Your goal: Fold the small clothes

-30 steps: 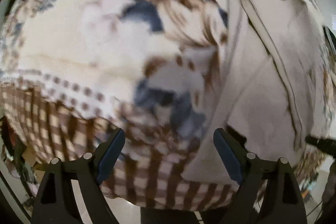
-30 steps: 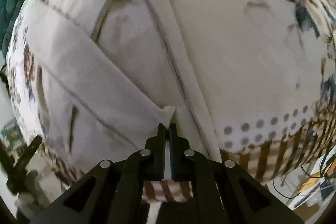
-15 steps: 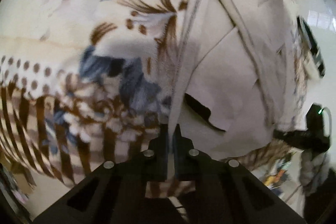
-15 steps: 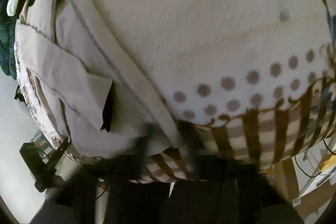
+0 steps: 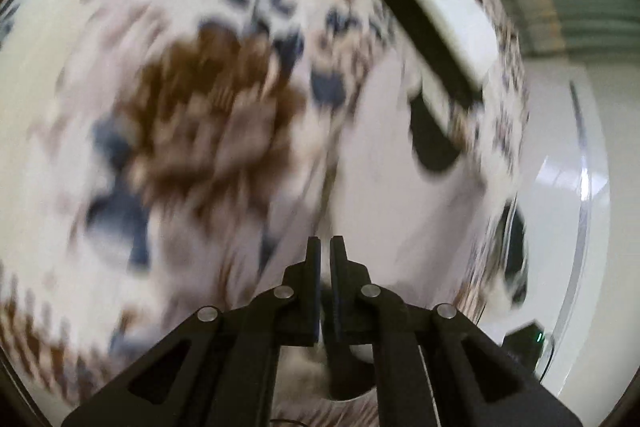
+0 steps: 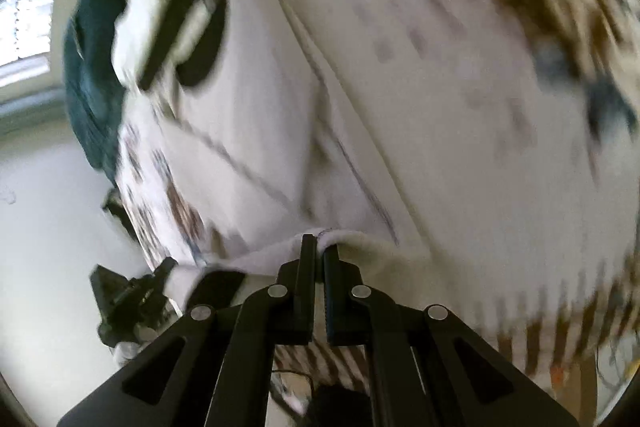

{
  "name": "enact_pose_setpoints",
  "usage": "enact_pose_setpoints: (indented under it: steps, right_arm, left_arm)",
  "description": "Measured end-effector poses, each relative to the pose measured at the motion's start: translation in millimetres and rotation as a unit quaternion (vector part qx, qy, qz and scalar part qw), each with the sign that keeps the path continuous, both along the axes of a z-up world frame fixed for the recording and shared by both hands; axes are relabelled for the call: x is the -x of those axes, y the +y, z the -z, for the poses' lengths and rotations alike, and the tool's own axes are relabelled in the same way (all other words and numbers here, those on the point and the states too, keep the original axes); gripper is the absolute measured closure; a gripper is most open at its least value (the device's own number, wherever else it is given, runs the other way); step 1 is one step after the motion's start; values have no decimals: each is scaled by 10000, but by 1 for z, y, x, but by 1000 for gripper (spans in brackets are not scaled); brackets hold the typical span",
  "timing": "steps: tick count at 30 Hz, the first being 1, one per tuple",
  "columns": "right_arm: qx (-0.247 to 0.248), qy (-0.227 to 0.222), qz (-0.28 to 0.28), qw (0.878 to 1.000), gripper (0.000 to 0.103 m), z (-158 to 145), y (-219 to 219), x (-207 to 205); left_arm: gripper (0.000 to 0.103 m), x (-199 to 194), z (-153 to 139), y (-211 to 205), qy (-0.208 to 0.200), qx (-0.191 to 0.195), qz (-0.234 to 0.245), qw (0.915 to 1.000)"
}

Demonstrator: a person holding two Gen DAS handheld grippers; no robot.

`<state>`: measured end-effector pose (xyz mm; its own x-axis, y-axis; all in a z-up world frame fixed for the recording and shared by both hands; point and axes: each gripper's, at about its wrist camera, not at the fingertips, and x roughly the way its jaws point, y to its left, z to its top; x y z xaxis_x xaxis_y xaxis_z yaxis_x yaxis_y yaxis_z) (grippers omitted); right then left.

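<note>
Both tools pinch the pale garment [image 6: 256,131]: left tool [image 5: 325,247], right tool [image 6: 315,245]. The fold looks just begun; most is left.

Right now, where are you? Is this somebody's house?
Probably a room at home. A floral blanket covers the surface where the pale garment is being folded, a window lets in daylight, and a shiny pale floor shows beside it.
</note>
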<state>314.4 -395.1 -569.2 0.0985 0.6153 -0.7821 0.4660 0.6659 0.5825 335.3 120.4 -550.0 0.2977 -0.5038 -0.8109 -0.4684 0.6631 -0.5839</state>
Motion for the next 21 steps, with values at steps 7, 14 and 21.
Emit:
enact_pose_setpoints:
  steps: [7, 14, 21]
  right_arm:
    - [694, -267, -175, 9971, 52, -3, -7, -25]
    - [1452, -414, -964, 9838, 52, 19, 30, -22]
    - [2005, -467, -2111, 9555, 53, 29, 83, -40]
  left_arm:
    - [36, -1, 0, 31, -399, -134, -421, 9982]
    - [36, 10, 20, -26, -203, -1241, 1245, 9842]
    - [100, 5, 40, -72, -65, -1798, 1979, 9636]
